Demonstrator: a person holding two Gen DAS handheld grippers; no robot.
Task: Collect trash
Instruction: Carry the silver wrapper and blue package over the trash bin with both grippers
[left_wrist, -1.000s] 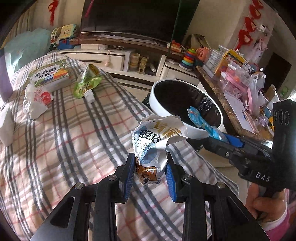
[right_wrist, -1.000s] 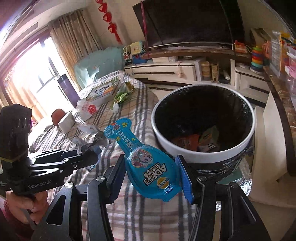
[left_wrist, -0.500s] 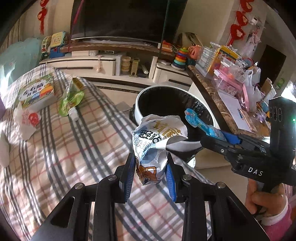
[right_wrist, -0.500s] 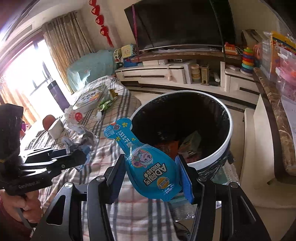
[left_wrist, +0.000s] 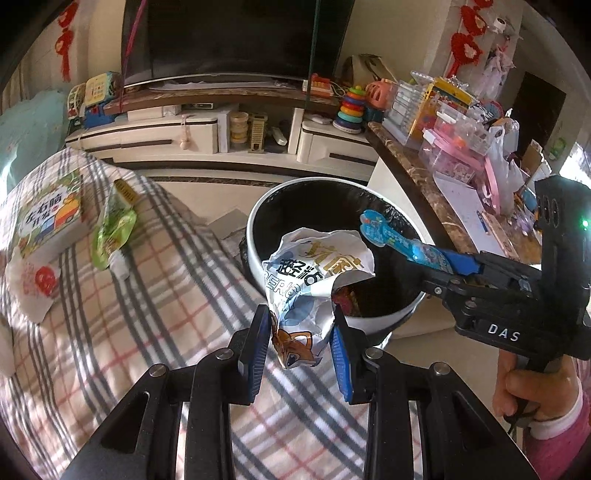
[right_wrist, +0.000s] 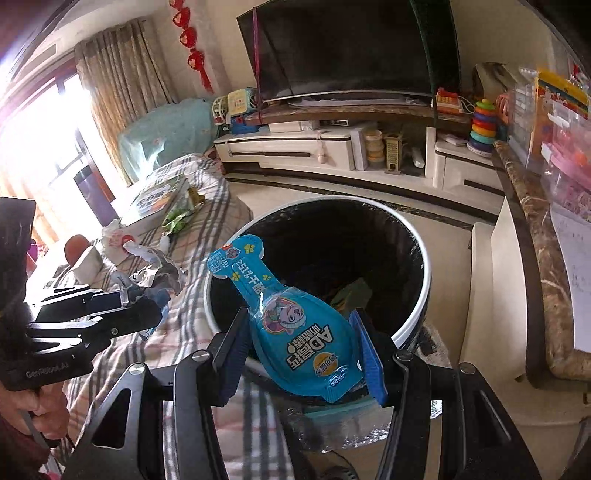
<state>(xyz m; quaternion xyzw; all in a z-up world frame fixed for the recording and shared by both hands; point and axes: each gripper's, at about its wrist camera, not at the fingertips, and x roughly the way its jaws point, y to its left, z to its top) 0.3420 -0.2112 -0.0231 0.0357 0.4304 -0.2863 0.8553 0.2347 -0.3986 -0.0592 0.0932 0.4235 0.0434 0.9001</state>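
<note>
With both loads poised at the bin (right_wrist: 424, 258) so that release drops them inside, the left gripper (left_wrist: 299, 347) is clamped on a crumpled snack bag (left_wrist: 314, 280) and the right gripper (right_wrist: 303, 354) on a blue pouch (right_wrist: 295, 325), other litter remaining on the checked blanket (left_wrist: 110, 332).
</note>
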